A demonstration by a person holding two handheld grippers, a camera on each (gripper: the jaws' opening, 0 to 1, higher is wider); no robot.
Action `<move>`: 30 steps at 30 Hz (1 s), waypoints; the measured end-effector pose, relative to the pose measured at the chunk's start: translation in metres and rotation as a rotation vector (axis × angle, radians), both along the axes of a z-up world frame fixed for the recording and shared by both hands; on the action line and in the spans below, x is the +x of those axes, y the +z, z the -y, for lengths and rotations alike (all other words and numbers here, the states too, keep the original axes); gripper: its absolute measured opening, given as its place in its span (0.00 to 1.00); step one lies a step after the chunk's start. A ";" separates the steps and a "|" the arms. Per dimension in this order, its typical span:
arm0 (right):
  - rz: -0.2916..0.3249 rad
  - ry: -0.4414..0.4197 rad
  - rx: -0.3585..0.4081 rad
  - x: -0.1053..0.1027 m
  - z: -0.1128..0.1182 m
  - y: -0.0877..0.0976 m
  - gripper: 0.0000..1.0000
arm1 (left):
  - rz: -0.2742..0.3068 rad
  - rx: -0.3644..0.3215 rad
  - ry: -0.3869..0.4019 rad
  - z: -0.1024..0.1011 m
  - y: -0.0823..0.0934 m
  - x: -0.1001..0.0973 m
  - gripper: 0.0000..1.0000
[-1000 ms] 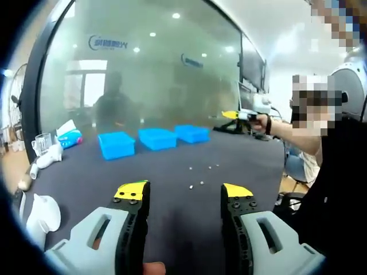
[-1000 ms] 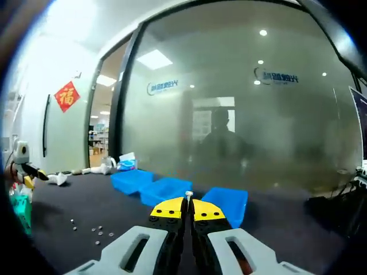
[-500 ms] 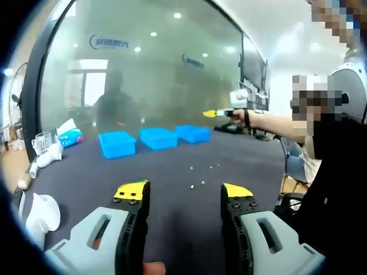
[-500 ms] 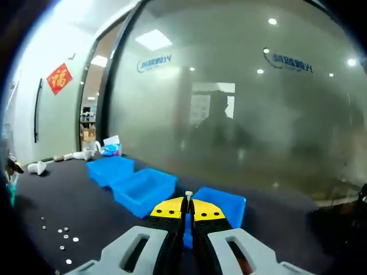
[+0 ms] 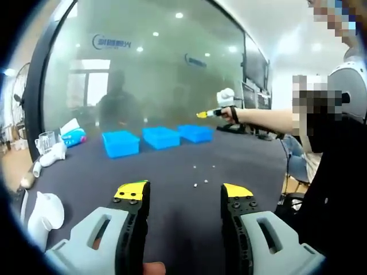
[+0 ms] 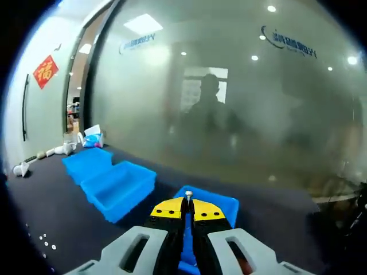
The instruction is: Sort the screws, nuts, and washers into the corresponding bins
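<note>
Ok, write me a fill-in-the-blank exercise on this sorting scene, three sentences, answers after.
1. The right gripper is shut on a small ____.
2. It is poised above the nearest blue bin, one of ____ bins standing in a row on the dark table.
3. The left gripper has its fingers ____, with nothing between them.

Missing words: screw; three; open

blurred logo on glass wall (image 6: 288, 41), red wall sign (image 6: 45, 70)

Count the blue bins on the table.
3, in a row by the glass wall: left bin, middle bin, right bin. The right gripper, holding a screw, hangs over the right bin.
</note>
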State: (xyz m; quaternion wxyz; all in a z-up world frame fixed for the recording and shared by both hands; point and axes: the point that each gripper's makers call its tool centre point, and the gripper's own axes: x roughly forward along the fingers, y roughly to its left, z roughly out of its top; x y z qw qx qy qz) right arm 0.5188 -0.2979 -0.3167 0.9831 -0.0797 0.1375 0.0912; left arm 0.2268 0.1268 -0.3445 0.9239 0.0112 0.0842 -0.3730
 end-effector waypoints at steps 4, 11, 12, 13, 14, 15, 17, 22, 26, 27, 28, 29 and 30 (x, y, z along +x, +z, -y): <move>-0.056 0.006 -0.004 0.000 0.003 -0.012 0.01 | 0.004 0.002 0.006 -0.001 0.002 0.000 0.48; -0.077 0.013 -0.028 -0.001 0.002 -0.023 0.03 | 0.004 0.004 0.016 -0.004 0.002 0.000 0.48; -0.075 0.018 -0.033 -0.001 0.002 -0.023 0.04 | 0.005 0.004 0.017 -0.004 0.002 0.000 0.48; -0.072 0.019 -0.038 -0.001 0.001 -0.023 0.06 | 0.005 0.004 0.017 -0.004 0.002 0.000 0.48; -0.069 0.022 -0.043 -0.001 0.001 -0.023 0.10 | 0.005 0.005 0.017 -0.004 0.003 0.000 0.48; -0.057 0.029 -0.052 -0.001 0.000 -0.022 0.16 | 0.006 0.006 0.017 -0.004 0.003 0.000 0.48; -0.037 0.031 -0.072 0.000 0.000 -0.019 0.28 | 0.006 0.007 0.017 -0.004 0.003 0.000 0.48; -0.013 0.024 -0.047 -0.002 0.001 -0.016 0.37 | 0.007 0.009 0.013 -0.002 0.004 0.000 0.48; -0.012 0.036 -0.043 -0.009 -0.002 -0.018 0.37 | 0.006 0.010 0.012 -0.001 0.004 0.000 0.48; -0.010 0.041 -0.040 -0.011 -0.003 -0.018 0.37 | 0.007 0.010 0.013 -0.001 0.004 0.000 0.48; -0.007 0.046 -0.029 -0.014 -0.004 -0.017 0.37 | 0.007 0.009 0.013 -0.001 0.004 0.000 0.48; -0.005 0.050 -0.019 -0.018 -0.005 -0.017 0.37 | 0.007 0.008 0.013 -0.002 0.004 0.000 0.48; 0.001 0.054 -0.011 -0.021 -0.006 -0.016 0.36 | 0.007 0.008 0.014 -0.002 0.004 0.000 0.48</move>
